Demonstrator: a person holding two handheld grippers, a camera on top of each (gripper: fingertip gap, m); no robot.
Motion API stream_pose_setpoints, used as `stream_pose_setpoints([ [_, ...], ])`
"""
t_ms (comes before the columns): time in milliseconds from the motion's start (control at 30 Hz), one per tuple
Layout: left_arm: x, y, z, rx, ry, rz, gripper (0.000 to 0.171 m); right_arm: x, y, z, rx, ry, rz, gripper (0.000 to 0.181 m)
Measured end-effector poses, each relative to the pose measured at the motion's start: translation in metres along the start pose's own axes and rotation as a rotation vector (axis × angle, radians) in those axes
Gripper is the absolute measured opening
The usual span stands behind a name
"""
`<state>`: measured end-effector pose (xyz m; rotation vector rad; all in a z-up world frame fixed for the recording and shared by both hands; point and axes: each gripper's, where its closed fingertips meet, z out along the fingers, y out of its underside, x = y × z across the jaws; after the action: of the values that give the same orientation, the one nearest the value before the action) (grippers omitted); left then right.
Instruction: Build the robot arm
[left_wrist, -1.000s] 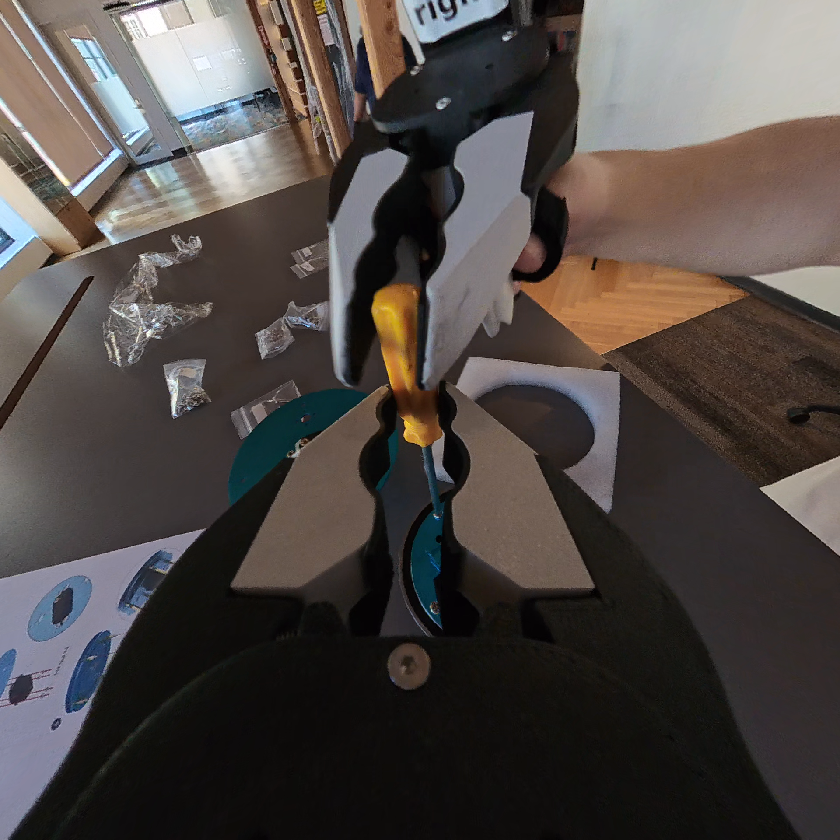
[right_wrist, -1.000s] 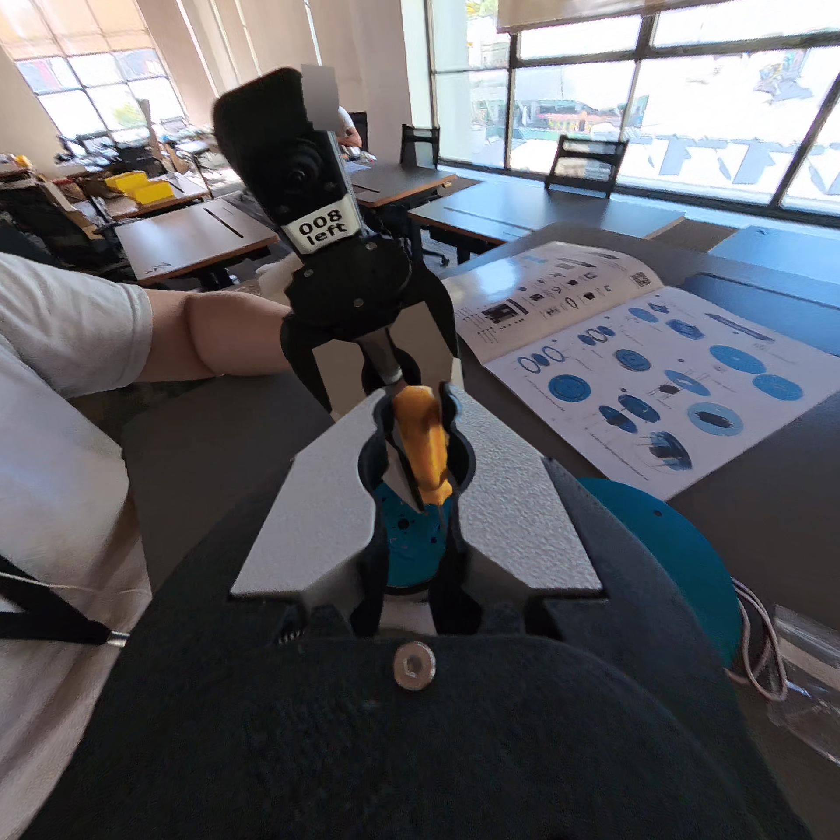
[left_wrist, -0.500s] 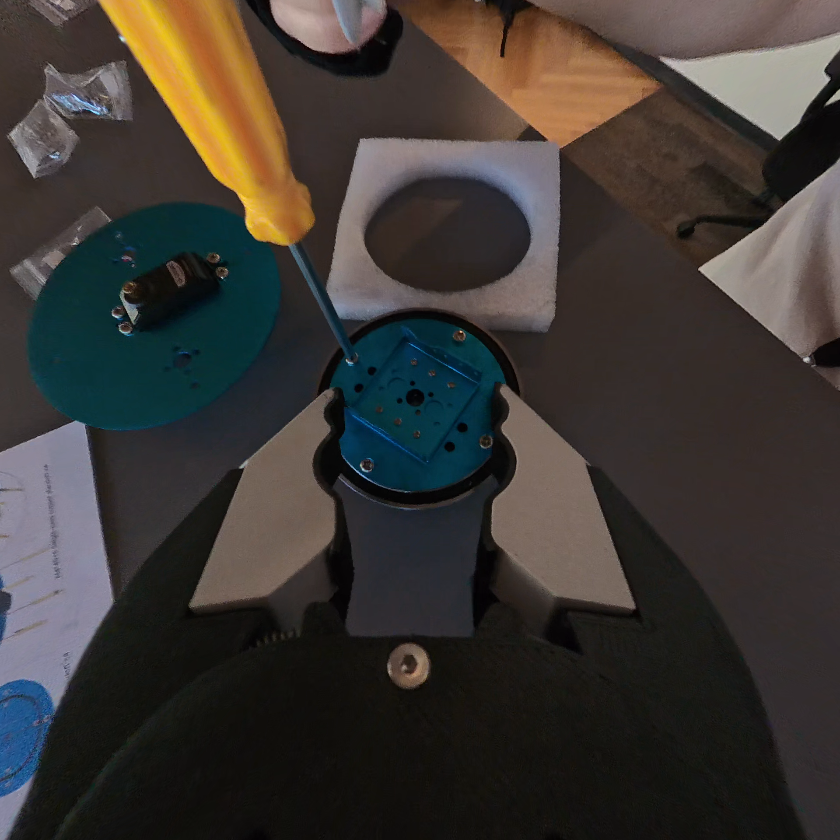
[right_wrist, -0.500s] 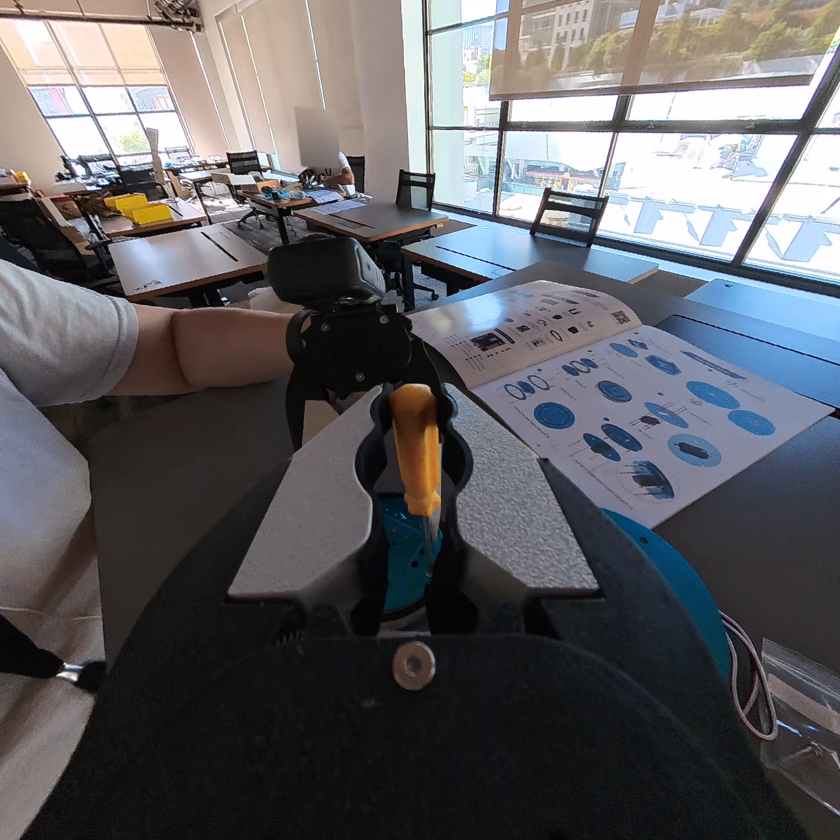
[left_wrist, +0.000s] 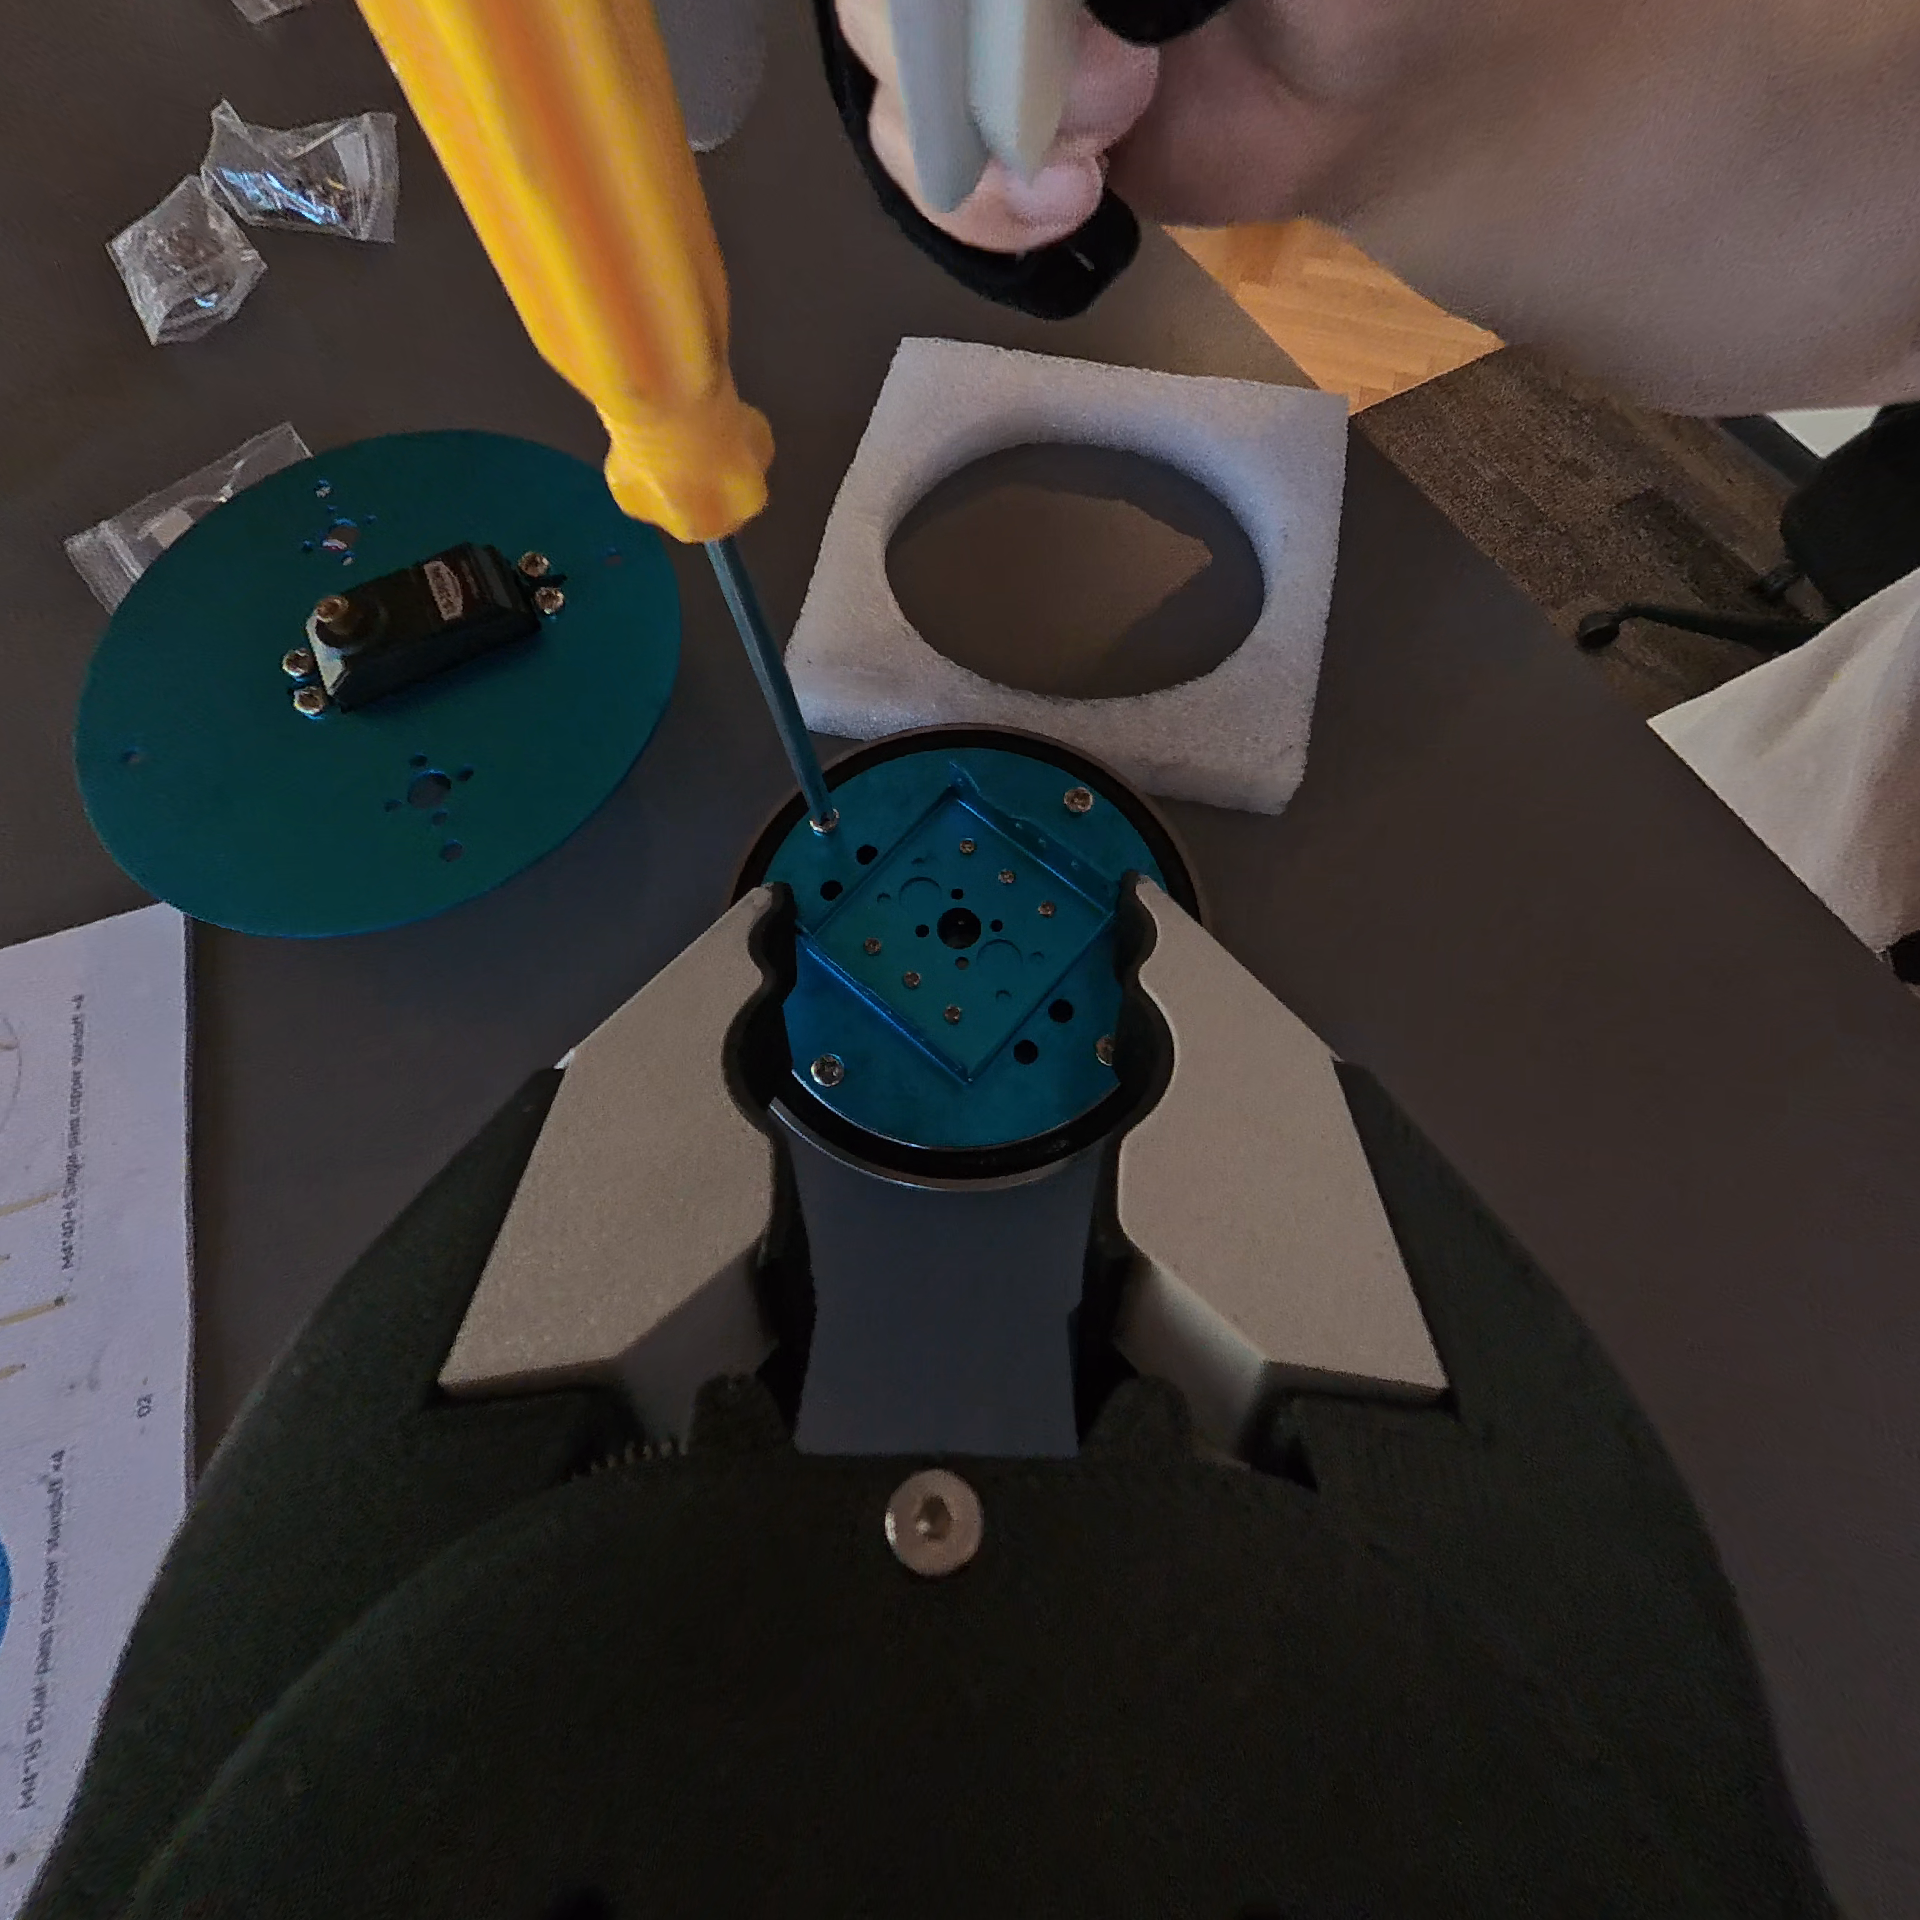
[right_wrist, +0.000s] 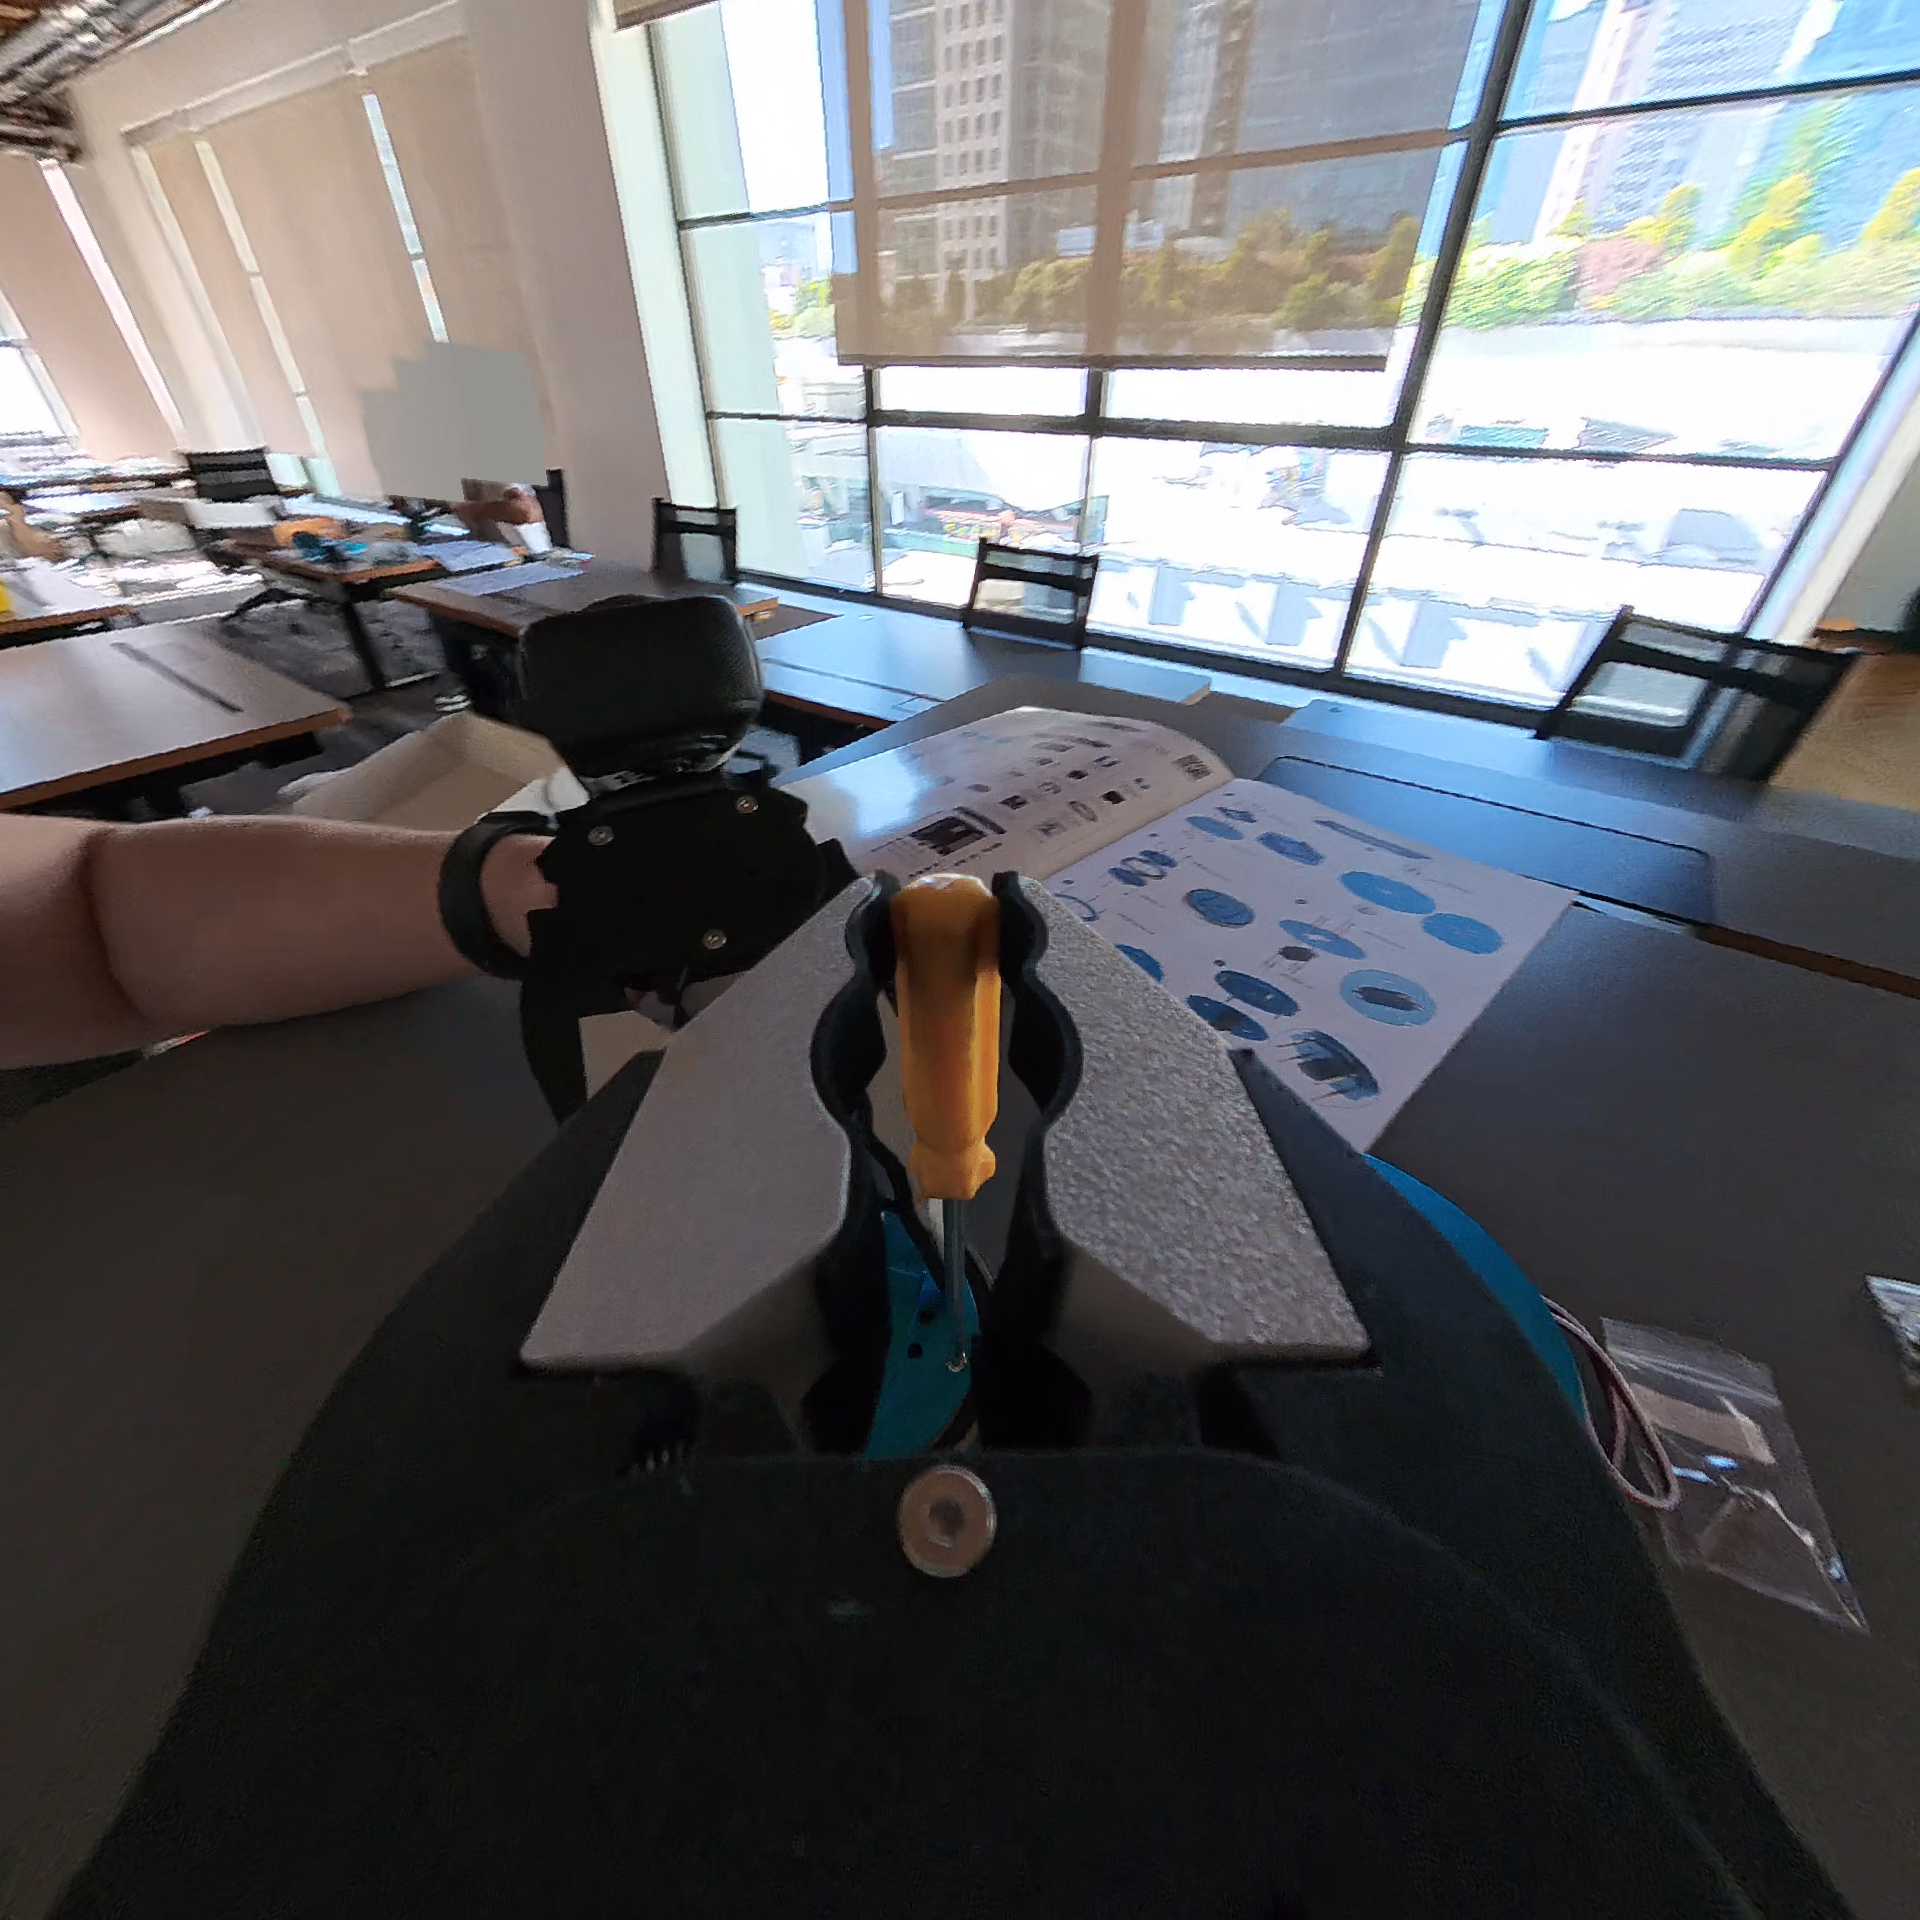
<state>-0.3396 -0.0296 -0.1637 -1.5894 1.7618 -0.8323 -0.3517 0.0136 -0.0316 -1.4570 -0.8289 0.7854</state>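
Observation:
My left gripper (left_wrist: 951, 914) is shut on a round blue metal base (left_wrist: 951, 1091) with a black rim and a square blue bracket screwed on top; it holds the base by its sides on the dark table. My right gripper (right_wrist: 945, 904) is shut on a yellow-handled screwdriver (right_wrist: 948, 1039). The screwdriver also shows in the left wrist view (left_wrist: 592, 229); its tip rests on a screw (left_wrist: 826, 821) at the far left edge of the blue base. The left gripper also shows in the right wrist view (right_wrist: 665, 883), behind the screwdriver.
A teal disc (left_wrist: 260, 748) carrying a black servo (left_wrist: 426, 623) lies to the left. A white foam square with a round hole (left_wrist: 1081, 686) lies just beyond the base. Small plastic bags of hardware (left_wrist: 249, 208) lie far left. An open instruction booklet (right_wrist: 1247, 914) lies on the table. The gap from one gripper's tips to the other's is roughly 12 cm.
A second ago the left gripper was tilted up toward the right gripper; it has since pitched down over the base. In the last half second the screwdriver stayed on the same screw.

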Motion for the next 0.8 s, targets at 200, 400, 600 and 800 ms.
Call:
stream_pose_setpoints([
  [200, -0.0004, -0.0008, 0.0009, 0.0, -0.01, -0.009, 0.063, 0.0043, -0.0012, -0.0041, 0.052, 0.225, -0.048, 0.018],
  [400, -0.0003, -0.0017, 0.0019, -0.001, -0.02, -0.021, 0.063, 0.0052, -0.002, -0.004, 0.078, 0.365, -0.029, 0.018],
  [600, -0.0003, -0.002, 0.002, 0.006, -0.014, -0.026, 0.062, 0.0066, -0.0022, -0.0061, 0.077, 0.348, -0.01, 0.018],
  [800, -0.0001, -0.0017, 0.0018, 0.001, -0.018, -0.019, 0.063, 0.0021, -0.0027, -0.0026, 0.061, 0.318, -0.062, 0.018],
])
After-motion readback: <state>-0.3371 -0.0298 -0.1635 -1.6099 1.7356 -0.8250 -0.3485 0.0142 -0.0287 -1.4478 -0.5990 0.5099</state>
